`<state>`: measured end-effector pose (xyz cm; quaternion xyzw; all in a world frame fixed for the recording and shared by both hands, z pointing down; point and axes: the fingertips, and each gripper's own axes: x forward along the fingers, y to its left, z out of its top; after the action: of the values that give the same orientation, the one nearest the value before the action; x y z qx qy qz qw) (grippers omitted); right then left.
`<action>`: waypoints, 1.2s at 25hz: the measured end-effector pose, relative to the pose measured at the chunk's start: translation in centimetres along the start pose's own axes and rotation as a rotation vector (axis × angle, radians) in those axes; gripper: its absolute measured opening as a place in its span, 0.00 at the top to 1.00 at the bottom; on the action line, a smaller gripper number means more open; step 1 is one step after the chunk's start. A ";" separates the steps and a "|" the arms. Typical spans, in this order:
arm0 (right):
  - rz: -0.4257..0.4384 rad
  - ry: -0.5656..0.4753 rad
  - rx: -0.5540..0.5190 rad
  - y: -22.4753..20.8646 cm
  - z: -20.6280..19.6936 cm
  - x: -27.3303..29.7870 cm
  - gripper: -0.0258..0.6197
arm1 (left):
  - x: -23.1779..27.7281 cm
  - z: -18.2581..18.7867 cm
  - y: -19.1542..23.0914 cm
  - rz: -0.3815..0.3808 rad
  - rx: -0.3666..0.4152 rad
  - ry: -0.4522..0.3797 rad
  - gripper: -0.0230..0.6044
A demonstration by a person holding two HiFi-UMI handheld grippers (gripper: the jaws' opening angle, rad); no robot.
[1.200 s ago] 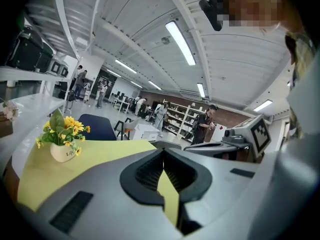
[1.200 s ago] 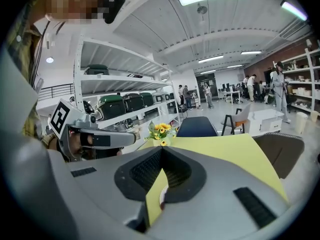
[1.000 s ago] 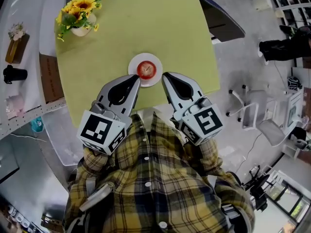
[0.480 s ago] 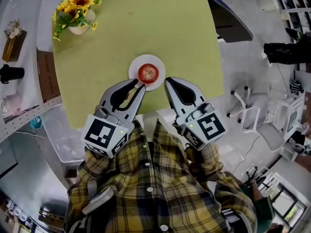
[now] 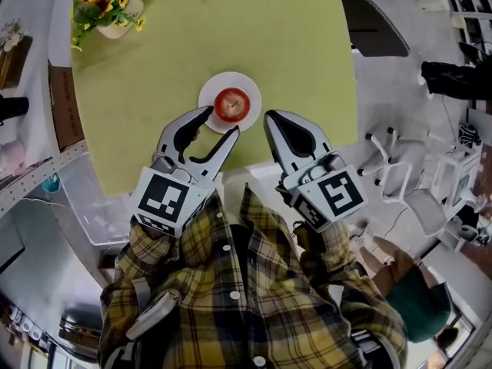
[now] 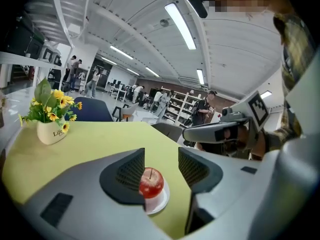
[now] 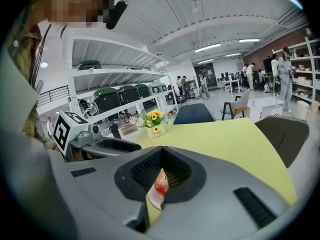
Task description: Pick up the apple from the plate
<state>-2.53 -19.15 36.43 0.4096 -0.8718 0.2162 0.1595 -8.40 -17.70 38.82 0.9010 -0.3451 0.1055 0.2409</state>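
A red apple sits on a small white plate near the front edge of the yellow-green table. My left gripper hovers just short of the plate, its jaws opening with nothing between them. In the left gripper view the apple lies beyond the pads, partly hidden by the left jaw, on the plate. My right gripper is shut and empty, to the right of the plate. Its own view shows the apple through the slit under the closed tips.
A white pot of sunflowers stands at the table's far left corner. A dark chair is at the far right side and a white chair stands on the floor to the right. Shelving runs along the left.
The left jaws have gone from shut to parted. Both grippers have come down and forward toward the plate, the left one reaching its rim.
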 end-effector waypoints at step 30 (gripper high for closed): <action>-0.018 -0.006 0.139 -3.4 -4.0 2.3 0.97 | 5.5 -8.2 2.9 0.049 0.042 0.130 0.32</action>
<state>-0.88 -20.56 41.76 0.4281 -0.8514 0.2737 0.1298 -6.52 -18.61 48.87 0.8884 -0.3483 0.1767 0.2413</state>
